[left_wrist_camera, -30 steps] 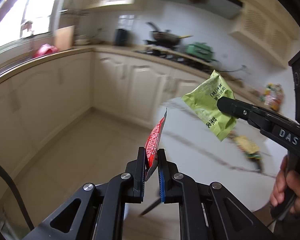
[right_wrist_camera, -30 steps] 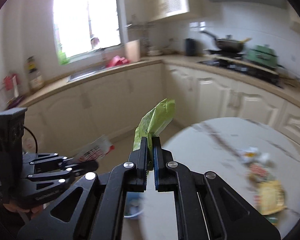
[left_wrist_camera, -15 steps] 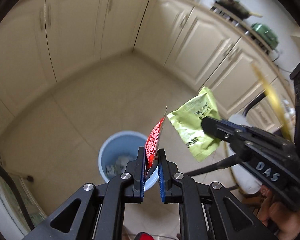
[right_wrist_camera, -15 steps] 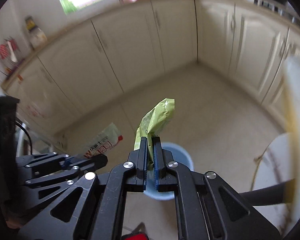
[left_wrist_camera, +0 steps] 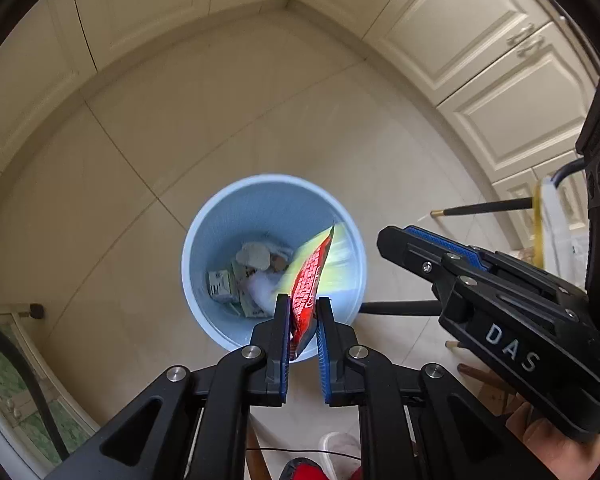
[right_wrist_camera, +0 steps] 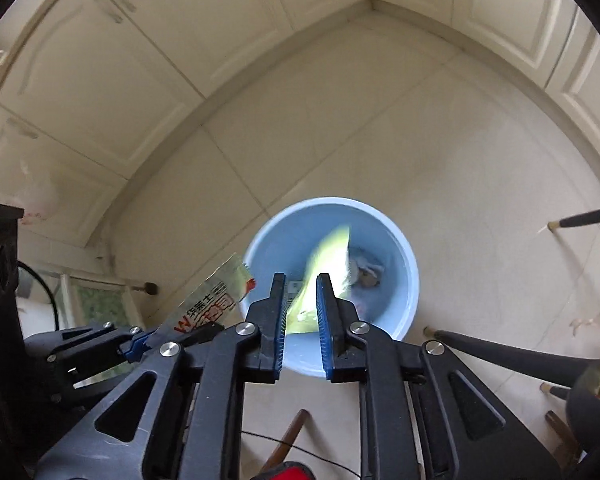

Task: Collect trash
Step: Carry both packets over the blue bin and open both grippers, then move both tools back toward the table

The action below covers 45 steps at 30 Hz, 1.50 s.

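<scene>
- The green wrapper (right_wrist_camera: 327, 276) is showing as a motion-blurred yellow-green streak over the mouth of the blue bin (right_wrist_camera: 400, 248), apart from both fingers; half a second ago it was standing pinched upright between them.
- The red wrapper (left_wrist_camera: 310, 288) is sitting between the left gripper's (left_wrist_camera: 303, 312) fingers, its lower end down in the gap and its pointed top reaching up over the bin's opening, much as it was half a second ago.
- The right gripper (right_wrist_camera: 300, 292) is now standing with a clear gap between its blue pads, which were pressed together on the green wrapper before; nothing is being gripped, and the blurred wrapper is showing through the gap.
- The left gripper's fingers are standing a little wider apart than before, with the red wrapper lying against the left pad; whether they are gripping it firmly cannot be told.
- Both cameras are looking more steeply down than earlier, so the bin is filling the middle of each view, directly beyond the fingertips.
- Crumpled white paper and small packets (left_wrist_camera: 240, 280) are lying at the bottom of the bin.
- The bin is standing on the beige tiled floor (left_wrist_camera: 148, 140), near the corner of cream cabinets (left_wrist_camera: 480, 60), with dark chair legs (right_wrist_camera: 500, 354) just beside it.
</scene>
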Available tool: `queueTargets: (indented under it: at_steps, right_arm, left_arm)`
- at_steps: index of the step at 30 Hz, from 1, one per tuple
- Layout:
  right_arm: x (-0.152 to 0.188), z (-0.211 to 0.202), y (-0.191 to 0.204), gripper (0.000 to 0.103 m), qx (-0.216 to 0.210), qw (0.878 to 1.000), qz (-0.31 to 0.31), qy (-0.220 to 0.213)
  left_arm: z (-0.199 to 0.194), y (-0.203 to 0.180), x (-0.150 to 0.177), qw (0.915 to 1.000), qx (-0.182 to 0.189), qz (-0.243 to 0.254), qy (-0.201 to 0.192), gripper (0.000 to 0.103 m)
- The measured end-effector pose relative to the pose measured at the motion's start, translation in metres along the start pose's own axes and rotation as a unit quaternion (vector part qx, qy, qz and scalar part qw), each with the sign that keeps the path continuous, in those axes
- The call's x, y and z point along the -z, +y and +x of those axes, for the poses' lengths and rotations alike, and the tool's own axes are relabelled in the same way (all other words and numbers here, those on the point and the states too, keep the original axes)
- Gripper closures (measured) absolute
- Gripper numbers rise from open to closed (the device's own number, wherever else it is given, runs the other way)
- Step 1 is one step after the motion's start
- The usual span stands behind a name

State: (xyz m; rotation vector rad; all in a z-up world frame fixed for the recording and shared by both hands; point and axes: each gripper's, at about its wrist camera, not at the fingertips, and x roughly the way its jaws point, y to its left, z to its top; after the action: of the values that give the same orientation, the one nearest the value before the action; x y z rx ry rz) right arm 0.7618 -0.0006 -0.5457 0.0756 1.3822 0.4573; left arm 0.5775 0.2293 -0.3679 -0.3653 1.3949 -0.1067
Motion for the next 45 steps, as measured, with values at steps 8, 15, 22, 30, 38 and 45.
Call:
queueTargets:
  at_steps: [8,15,22,30,38,45]
  right_arm:
    - [0.0,0.017,-0.007,0.066,0.003,1.0,0.018,0.011]
    - [-0.004,-0.008,0.001,0.06,0.0,1.0,0.022,-0.016]
    - [-0.005,-0.08,0.039,0.044,-0.011,0.997,-0.01,-0.075]
    - [0.029,-0.218,0.108,0.01,0.011,0.97,-0.093,-0.223]
    - [0.111,-0.375,0.13,0.0,0.061,0.916,-0.114,-0.379]
    - [0.192,-0.489,0.136,0.0,0.116,0.865,-0.102,-0.477]
  left_arm:
    - [0.018,-0.015,-0.026,0.9996,-0.011,-0.021,0.018,0.071]
    - [-0.021,-0.025,-0.024,0.9973,-0.046,-0.054,-0.021,0.055]
    - [-0.133,-0.028,-0.01,0.9785,-0.113,-0.078,-0.154,0.048]
    - [-0.263,-0.077,0.035,0.9335,-0.15,-0.049,-0.322,0.035]
    - [-0.332,-0.189,0.109,0.8754,-0.131,0.024,-0.465,0.008]
    - [-0.369,-0.243,0.178,0.8392,-0.094,0.085,-0.529,0.001]
